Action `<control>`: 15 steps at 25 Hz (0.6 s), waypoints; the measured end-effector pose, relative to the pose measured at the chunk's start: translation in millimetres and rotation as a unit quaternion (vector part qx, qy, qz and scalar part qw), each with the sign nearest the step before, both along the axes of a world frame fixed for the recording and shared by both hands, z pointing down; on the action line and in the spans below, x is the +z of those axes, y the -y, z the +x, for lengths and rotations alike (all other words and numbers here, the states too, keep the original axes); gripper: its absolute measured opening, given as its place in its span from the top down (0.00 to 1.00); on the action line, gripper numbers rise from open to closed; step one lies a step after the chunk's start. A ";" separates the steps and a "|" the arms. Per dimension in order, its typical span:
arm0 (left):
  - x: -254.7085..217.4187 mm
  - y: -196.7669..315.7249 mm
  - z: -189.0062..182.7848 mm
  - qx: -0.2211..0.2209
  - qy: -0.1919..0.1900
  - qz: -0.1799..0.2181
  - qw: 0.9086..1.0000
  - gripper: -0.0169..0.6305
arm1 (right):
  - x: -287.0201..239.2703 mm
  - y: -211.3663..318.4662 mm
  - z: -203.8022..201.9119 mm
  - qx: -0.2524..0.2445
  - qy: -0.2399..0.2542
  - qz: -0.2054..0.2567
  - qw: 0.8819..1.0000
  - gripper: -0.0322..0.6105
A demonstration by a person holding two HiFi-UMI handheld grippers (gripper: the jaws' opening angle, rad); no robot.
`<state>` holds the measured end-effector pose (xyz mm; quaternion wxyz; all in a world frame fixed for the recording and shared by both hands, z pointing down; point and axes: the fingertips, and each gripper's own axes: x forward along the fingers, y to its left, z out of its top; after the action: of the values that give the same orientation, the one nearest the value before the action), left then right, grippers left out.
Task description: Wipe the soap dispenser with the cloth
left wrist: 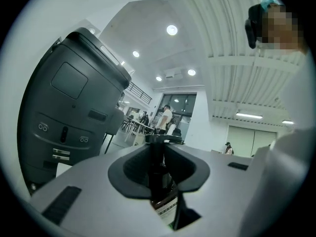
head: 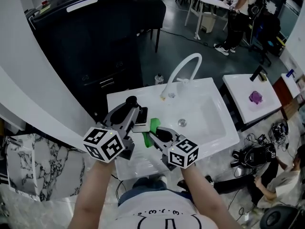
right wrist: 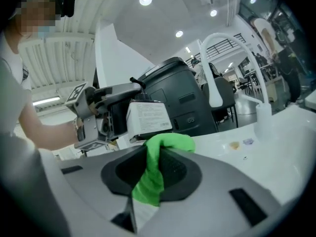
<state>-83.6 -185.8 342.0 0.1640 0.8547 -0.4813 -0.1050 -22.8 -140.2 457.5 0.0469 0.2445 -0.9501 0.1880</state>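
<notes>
My left gripper is shut on the soap dispenser, a dark bottle with a white label, and holds it over the white counter left of the basin. In the left gripper view the bottle sits upright between the jaws, its pump head just above them. My right gripper is shut on a green cloth, which lies against the dispenser's right side. The right gripper view has the cloth bunched between the jaws, its top just under the labelled bottle, with the left gripper behind.
A white sink with a curved white faucet lies to the right. A large dark machine stands behind the counter. A small bottle stands at the back edge. A second white stand carries a purple thing. People are in the background.
</notes>
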 end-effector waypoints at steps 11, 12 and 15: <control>2.4 1.8 -4.3 -0.010 0.020 0.008 1.000 0.82 | -19.6 -51.2 -19.0 -0.151 -0.006 0.039 0.988 0.83; 4.7 1.4 -3.6 -0.011 0.027 0.008 1.000 0.82 | -20.7 -52.0 -16.6 -0.156 -0.018 0.044 0.987 0.83; 12.8 -0.9 -0.9 -0.009 0.060 0.014 0.998 0.82 | -39.3 -48.2 -0.8 -0.154 -0.036 0.077 0.984 0.82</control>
<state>-84.5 -184.9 354.8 0.1219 0.8575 -0.4960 -0.0620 -23.5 -92.0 418.2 0.0902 0.1043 -0.9858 0.0963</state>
